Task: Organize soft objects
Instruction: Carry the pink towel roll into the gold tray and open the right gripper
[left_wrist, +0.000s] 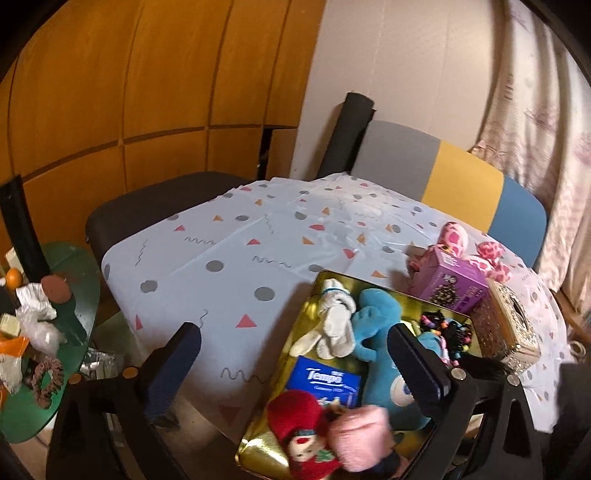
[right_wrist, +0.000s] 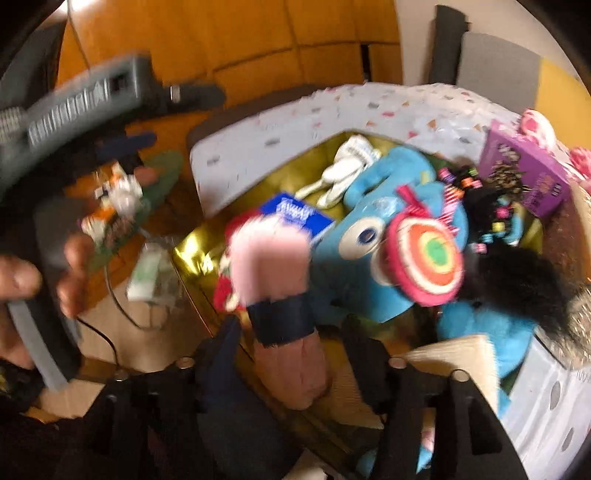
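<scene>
A gold tin tray (left_wrist: 321, 277) on the table holds soft things: a blue plush bear (left_wrist: 380, 354), white socks (left_wrist: 336, 325), a red-hooded doll (left_wrist: 303, 435), a blue Tempo tissue pack (left_wrist: 325, 380) and black beaded hair ties (left_wrist: 447, 328). My left gripper (left_wrist: 295, 365) is open and empty over the tray's left edge. My right gripper (right_wrist: 295, 354) holds a pink sock with a dark cuff (right_wrist: 273, 266) over the tray (right_wrist: 192, 254); the same sock (left_wrist: 362, 435) shows blurred in the left wrist view. The bear (right_wrist: 369, 236) carries a round striped lollipop toy (right_wrist: 424, 262).
A purple box (left_wrist: 454, 280), a pink spotted plush (left_wrist: 458, 240) and a glittery tissue box (left_wrist: 509, 325) stand behind the tray. The tablecloth (left_wrist: 236, 236) is patterned. A green side table (left_wrist: 74, 295) with clutter is at the left. A chair (left_wrist: 443, 166) stands behind.
</scene>
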